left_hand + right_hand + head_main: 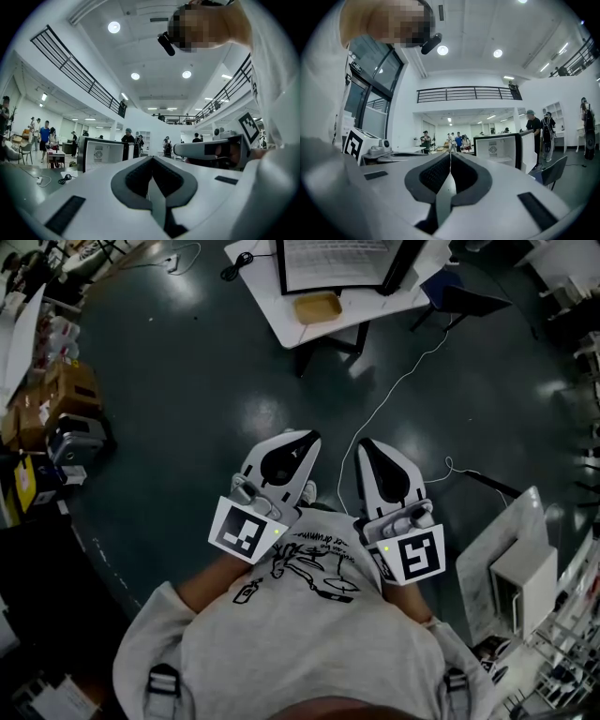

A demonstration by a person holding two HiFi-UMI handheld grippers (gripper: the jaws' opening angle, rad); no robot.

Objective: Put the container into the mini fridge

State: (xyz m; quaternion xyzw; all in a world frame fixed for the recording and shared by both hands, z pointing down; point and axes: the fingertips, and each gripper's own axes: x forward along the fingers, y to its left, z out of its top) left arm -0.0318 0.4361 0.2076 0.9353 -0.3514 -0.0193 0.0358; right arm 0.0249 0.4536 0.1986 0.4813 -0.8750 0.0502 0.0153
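Left gripper (pixel 307 437), right gripper (pixel 367 443): jaws together.

The mini fridge (pixel 333 263) is cut off by the head view's top edge; background people (pixel 458 139) are tiny.

White grippers (pixel 307 437) (pixel 364 442), grey printed T-shirt (pixel 300 643)

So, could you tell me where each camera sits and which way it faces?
Head view: on the person's head, facing steeply down at the floor; shows shirt, left claw, right claw.
Left gripper view: on the left claw, level along its shut jaws toward the mini fridge; shirt at right.
Right gripper view: on the right claw, likewise; shirt at left.
These two share the mini fridge.
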